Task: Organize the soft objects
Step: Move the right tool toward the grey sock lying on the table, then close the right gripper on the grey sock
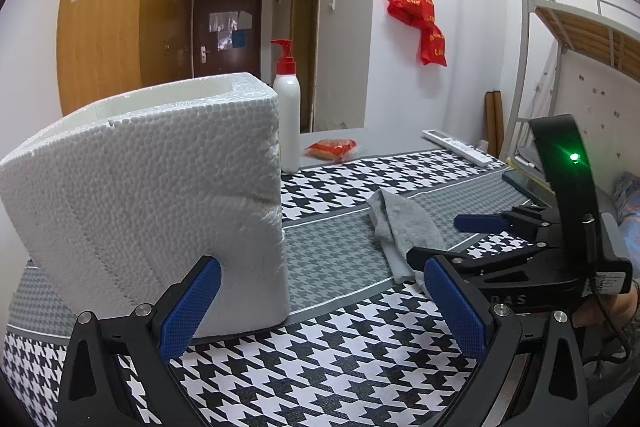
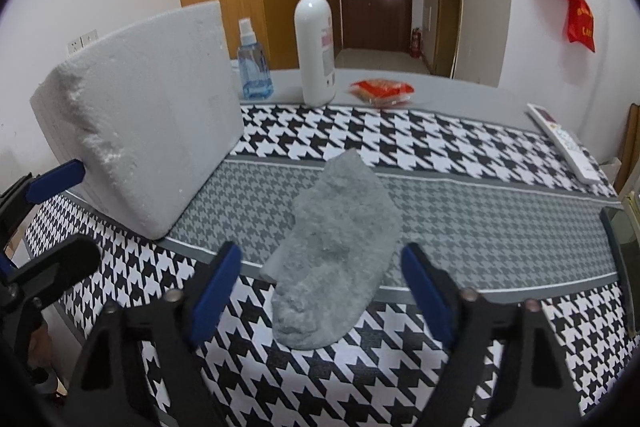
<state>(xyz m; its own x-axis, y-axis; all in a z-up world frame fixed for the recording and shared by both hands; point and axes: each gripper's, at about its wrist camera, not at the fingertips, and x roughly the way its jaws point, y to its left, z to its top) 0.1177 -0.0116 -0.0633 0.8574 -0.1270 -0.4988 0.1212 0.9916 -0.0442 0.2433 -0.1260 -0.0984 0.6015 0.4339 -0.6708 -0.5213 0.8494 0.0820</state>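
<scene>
A grey sock (image 2: 340, 227) lies flat on the houndstooth cloth, its toe end towards me. My right gripper (image 2: 320, 259) hovers over that near end with jaws wide apart; the sock sits between the blue pads (image 2: 218, 279), which do not press on it. In the left wrist view the sock (image 1: 400, 223) lies just beyond the right gripper (image 1: 444, 239). A white foam box (image 1: 160, 187) stands upright at the left. My left gripper (image 1: 320, 271) is open and holds nothing, one of its fingertips (image 1: 204, 275) close against the box's (image 2: 152, 131) near face.
At the back of the table stand a white pump bottle (image 2: 315, 55) and a blue spray bottle (image 2: 254, 67), with a red snack packet (image 2: 382, 91) beside them. A remote control (image 2: 568, 147) and a dark flat device (image 2: 620, 235) lie along the right edge. A bunk bed (image 1: 580, 27) stands beyond.
</scene>
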